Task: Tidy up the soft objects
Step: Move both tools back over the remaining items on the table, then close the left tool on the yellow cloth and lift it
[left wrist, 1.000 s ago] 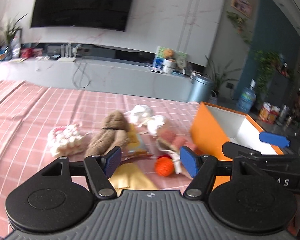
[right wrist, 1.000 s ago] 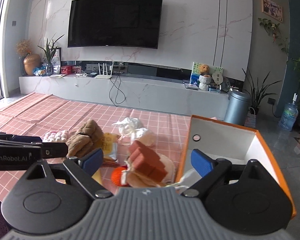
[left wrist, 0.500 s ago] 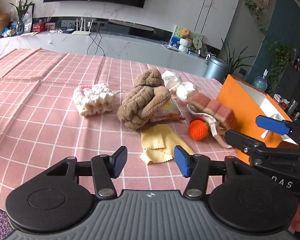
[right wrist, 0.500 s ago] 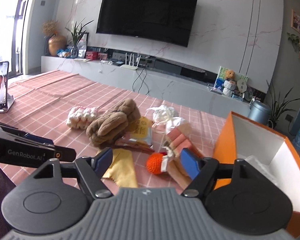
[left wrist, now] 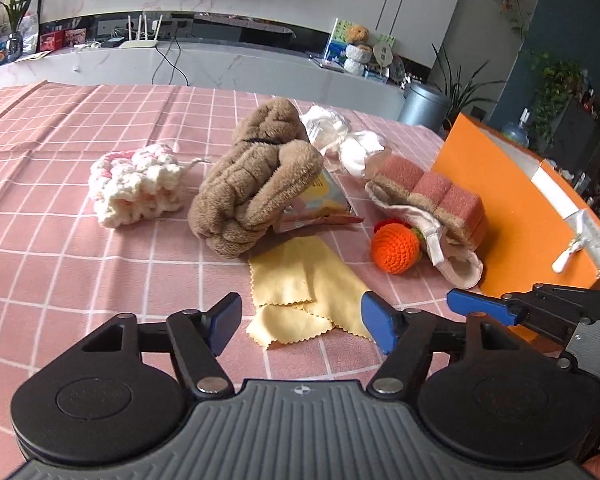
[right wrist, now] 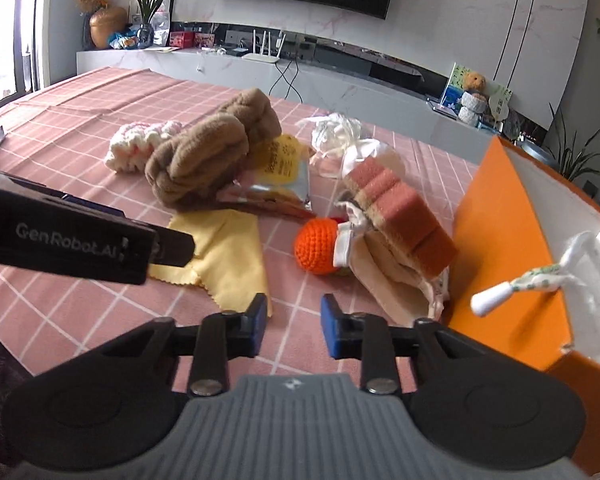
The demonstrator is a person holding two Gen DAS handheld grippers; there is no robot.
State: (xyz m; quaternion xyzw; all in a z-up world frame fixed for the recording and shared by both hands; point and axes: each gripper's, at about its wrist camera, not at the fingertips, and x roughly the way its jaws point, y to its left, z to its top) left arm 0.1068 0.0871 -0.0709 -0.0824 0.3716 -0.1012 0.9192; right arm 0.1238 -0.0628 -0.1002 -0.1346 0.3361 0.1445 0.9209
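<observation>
The left gripper (left wrist: 301, 322) hangs above the counter (left wrist: 60, 240) with its blue-padded jaws wide apart and nothing between them. Just ahead of the jaws lies a thin yellow cloth (left wrist: 300, 280) with pinked, zigzag edges, folded flat on the pink checked tablecloth. Beyond it, slightly left, sits a bulky brown plush bundle (left wrist: 252, 184), ribbed and fuzzy, resting on a glossy foil snack packet (left wrist: 320, 204). Further left is a chunky cream-and-pink crocheted piece (left wrist: 136, 184). Ahead and to the right of the jaws sits a round orange crocheted ball (left wrist: 395, 249), touching a cream drawstring pouch (left wrist: 456, 264) that carries a pink-and-tan sponge block (left wrist: 432, 192). A crumpled white plastic bag (left wrist: 340, 136) lies behind these. At far right stands an orange box (left wrist: 512, 216) with a white interior.

The right gripper (right wrist: 293, 326) also hovers over the counter, its jaws apart by a narrower gap and empty. Directly ahead of them is the orange ball (right wrist: 316, 246), with the pouch (right wrist: 392, 276) and sponge (right wrist: 400, 216) just to its right, and the box (right wrist: 496, 224) further right, a white item hanging over its rim. The yellow cloth (right wrist: 228, 252) lies ahead-left, partly covered by the left gripper's black body, which reads "GenRobot.AI". Behind it are the brown plush (right wrist: 212, 156) and the packet (right wrist: 280, 168), whose yellow label has print too small to read.
</observation>
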